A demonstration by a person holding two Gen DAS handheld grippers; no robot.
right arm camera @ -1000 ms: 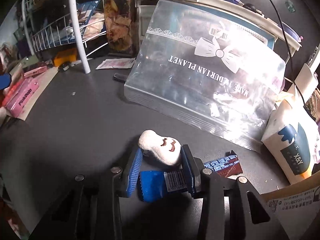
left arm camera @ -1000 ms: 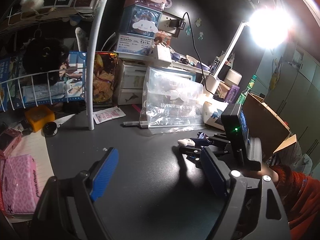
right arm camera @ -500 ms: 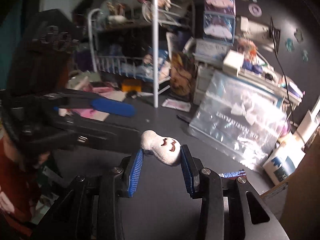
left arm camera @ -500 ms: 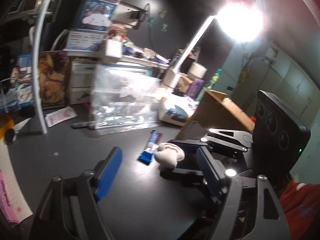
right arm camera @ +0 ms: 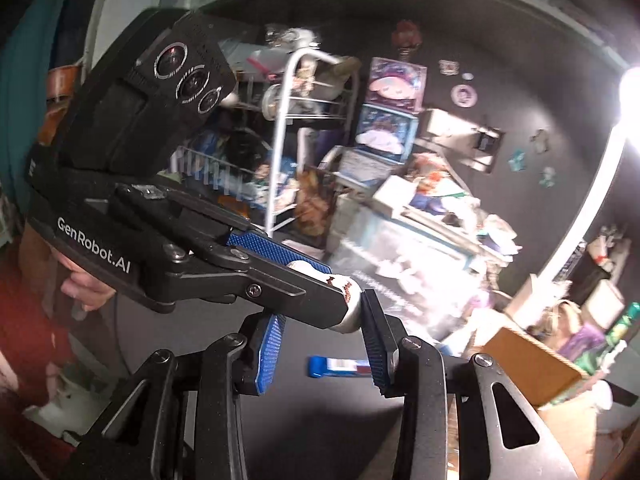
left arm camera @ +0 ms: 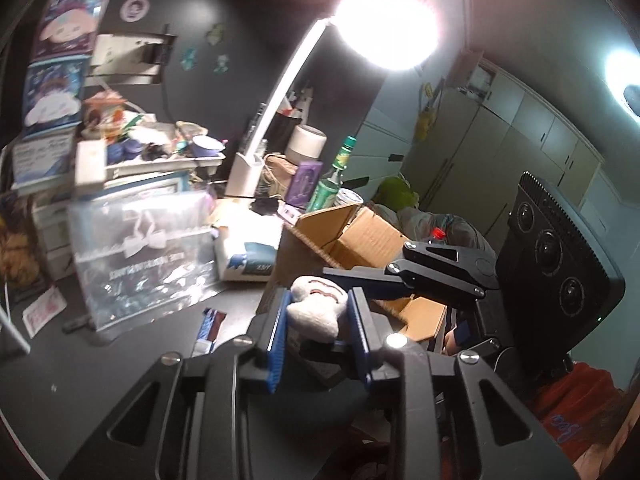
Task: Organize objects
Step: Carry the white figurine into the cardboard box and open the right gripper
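Observation:
A small white plush toy (left arm camera: 316, 307) with dark red face marks is held in mid-air above the dark desk. My left gripper (left arm camera: 318, 322) is shut on it, blue pads on both sides. In the right wrist view the toy (right arm camera: 347, 300) also sits between my right gripper's (right arm camera: 320, 338) pads, partly hidden by the left gripper's fingers crossing in front. Whether the right pads still press on it is unclear. A blue snack bar (right arm camera: 340, 366) lies on the desk below.
An open cardboard box (left arm camera: 360, 240) stands right of the grippers. A clear plastic bag (left arm camera: 140, 256) leans against drawers at the back. A white desk lamp (left arm camera: 272, 116), a green bottle (left arm camera: 330, 184) and a white wire rack (right arm camera: 288, 136) crowd the desk.
The right gripper lifted the plush toy off the desk and brought it to the left gripper. The left gripper, open before, has closed on the toy.

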